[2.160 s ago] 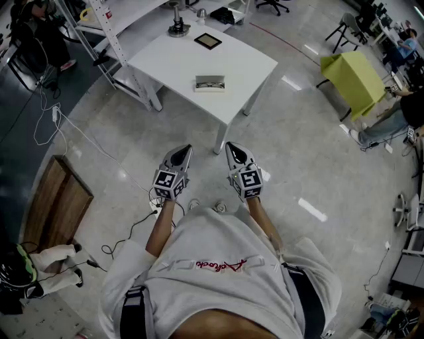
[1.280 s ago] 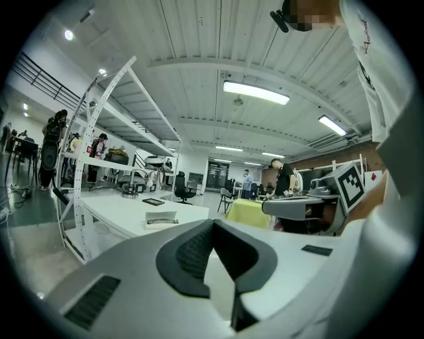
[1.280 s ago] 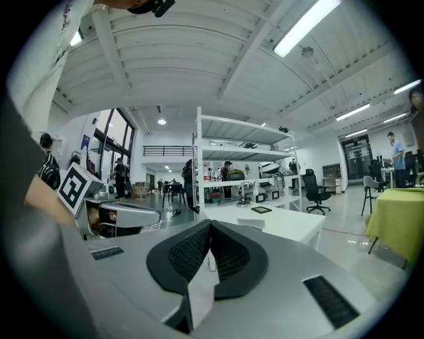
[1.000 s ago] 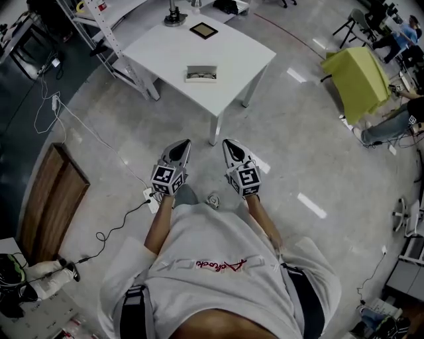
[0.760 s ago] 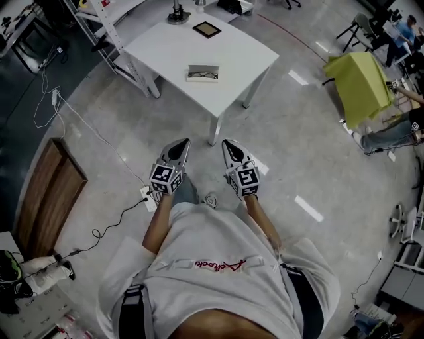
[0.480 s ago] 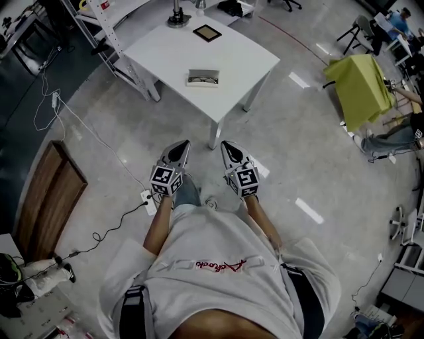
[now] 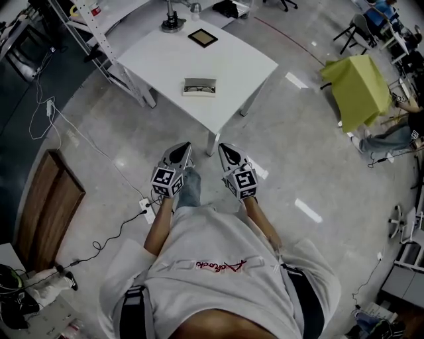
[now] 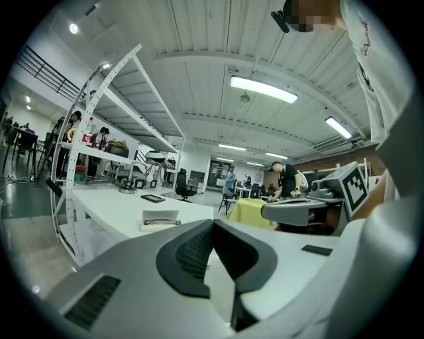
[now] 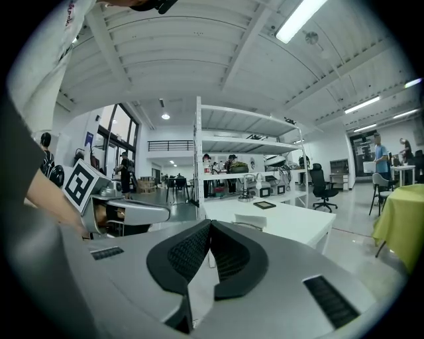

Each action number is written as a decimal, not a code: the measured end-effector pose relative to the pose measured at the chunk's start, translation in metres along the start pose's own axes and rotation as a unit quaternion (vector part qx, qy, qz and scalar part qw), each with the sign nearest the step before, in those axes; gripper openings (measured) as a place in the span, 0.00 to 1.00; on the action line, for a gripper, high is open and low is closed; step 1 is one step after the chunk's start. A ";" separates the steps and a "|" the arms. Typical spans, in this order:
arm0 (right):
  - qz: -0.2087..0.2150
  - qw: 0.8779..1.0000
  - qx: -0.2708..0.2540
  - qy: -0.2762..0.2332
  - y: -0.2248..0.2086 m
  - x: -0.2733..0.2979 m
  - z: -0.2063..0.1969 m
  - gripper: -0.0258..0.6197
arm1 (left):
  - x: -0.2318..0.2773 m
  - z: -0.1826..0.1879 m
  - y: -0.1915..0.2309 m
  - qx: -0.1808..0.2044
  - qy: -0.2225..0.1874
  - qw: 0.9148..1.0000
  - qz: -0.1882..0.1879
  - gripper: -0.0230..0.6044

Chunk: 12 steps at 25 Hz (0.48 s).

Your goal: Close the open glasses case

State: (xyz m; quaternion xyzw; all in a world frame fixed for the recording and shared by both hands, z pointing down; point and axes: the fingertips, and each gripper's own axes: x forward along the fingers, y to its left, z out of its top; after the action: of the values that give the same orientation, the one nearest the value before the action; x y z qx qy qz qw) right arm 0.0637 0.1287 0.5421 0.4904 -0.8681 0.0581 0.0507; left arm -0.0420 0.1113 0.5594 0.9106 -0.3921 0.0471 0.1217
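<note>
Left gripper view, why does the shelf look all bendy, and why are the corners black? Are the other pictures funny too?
Left gripper view: a wide-angle lens bows the shelf and leaves dark corners. Right gripper view: same bending and black rim, plus a glaring ceiling lamp. Head view: dimmer, with shiny lamp streaks on the floor, and the glasses case looks tiny.
</note>
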 end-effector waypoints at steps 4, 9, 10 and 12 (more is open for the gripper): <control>-0.003 1.000 -0.001 0.001 -0.013 0.027 0.005 0.09 | 0.023 0.011 0.022 0.000 -0.002 1.000 -0.005 0.08; -0.008 1.000 -0.003 0.003 -0.030 0.067 0.012 0.09 | 0.051 0.023 0.054 -0.002 -0.005 1.000 -0.013 0.08; -0.009 1.000 -0.004 0.004 -0.033 0.074 0.015 0.09 | 0.056 0.025 0.060 -0.002 -0.005 1.000 -0.015 0.08; -0.010 1.000 -0.006 0.004 -0.038 0.090 0.021 0.09 | 0.066 0.032 0.073 -0.003 -0.005 1.000 -0.017 0.08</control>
State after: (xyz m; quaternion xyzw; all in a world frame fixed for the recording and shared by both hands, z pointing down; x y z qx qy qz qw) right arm 0.0492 0.0303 0.5361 0.4981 -0.8635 0.0540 0.0577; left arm -0.0501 0.0080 0.5538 0.9170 -0.3772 0.0390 0.1236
